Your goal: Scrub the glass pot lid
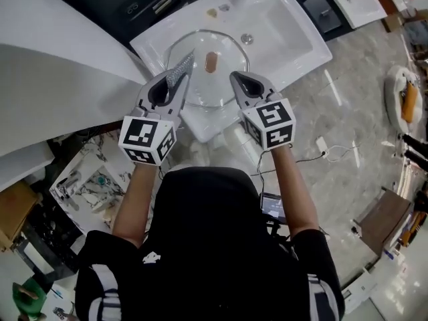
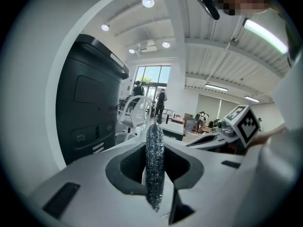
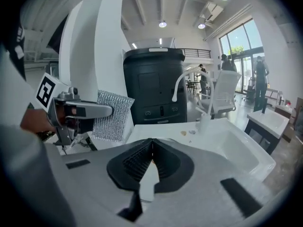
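Note:
The glass pot lid (image 1: 226,89) lies flat on the left part of the white sink (image 1: 294,39), with a brownish knob (image 1: 211,61) at its middle. My left gripper (image 1: 179,75) hovers over the lid's left edge, shut on a silver mesh scrubbing pad (image 1: 182,65). In the left gripper view the scrubbing pad (image 2: 154,167) stands edge-on between the jaws. The right gripper (image 1: 236,79) is over the lid's right edge, shut and empty. In the right gripper view its jaws (image 3: 151,144) meet with nothing between them, and the scrubbing pad (image 3: 112,116) shows at the left.
A white curved faucet (image 3: 188,85) rises at the sink's back, with a drain (image 1: 247,39) in the basin. A dark cabinet-like unit (image 3: 154,86) stands behind the sink. A cable (image 1: 328,154) lies on the marble floor to the right.

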Available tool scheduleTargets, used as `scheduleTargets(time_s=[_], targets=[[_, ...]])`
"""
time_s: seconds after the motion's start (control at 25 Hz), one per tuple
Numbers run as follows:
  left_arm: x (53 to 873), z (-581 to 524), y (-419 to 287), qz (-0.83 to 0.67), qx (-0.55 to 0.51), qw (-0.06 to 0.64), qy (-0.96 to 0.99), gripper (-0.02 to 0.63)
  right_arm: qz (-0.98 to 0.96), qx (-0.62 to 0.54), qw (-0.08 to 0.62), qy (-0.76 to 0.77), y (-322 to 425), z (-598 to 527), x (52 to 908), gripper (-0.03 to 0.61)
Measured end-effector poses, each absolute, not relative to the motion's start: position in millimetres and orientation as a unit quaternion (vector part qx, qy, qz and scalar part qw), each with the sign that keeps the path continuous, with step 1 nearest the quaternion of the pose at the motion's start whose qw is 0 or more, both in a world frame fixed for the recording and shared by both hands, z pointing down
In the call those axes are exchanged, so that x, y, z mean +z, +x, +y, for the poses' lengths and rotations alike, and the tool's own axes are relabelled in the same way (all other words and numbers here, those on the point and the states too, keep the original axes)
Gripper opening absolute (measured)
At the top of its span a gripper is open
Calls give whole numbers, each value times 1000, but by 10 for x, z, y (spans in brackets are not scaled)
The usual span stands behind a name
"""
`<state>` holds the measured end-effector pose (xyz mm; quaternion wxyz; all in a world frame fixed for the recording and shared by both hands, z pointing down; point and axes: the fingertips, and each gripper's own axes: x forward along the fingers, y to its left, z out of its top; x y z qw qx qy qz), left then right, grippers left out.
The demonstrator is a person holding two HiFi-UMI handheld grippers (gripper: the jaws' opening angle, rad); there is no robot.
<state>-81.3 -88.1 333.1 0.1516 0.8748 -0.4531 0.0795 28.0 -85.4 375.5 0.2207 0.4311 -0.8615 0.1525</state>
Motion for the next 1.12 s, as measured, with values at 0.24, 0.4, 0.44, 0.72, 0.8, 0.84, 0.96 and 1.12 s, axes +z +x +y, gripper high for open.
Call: scheduleTargets(time_s=[0.24,0.4,0.44,0.72,0.8,0.84,0.96,1.12], targets=[[3811,-917,-833,-468,124,175,857,81,-864,184,277,379,263,-874,4333,3],[4086,-881,-851,-474,146,196,846,81,-864,196,303,352,243,-880,4612,59],[4139,-874,-853,-475,151,199,844,81,-863,199,309,346,240,-885,4674,69],[4397,-808,-939,-481,177,215,831,81,-859,207,360,300,134,-879,5108,146],[4444,-797,-969,-484,182,219,828,81,-853,205,383,289,113,-868,5242,166],[4468,-791,-980,-485,185,220,826,81,-850,204,394,283,107,-858,5309,182],[4539,-778,-994,-486,194,223,823,81,-843,204,416,273,102,-840,5467,207],[4599,-783,-985,-487,200,226,820,81,-840,204,425,267,111,-850,5577,243]])
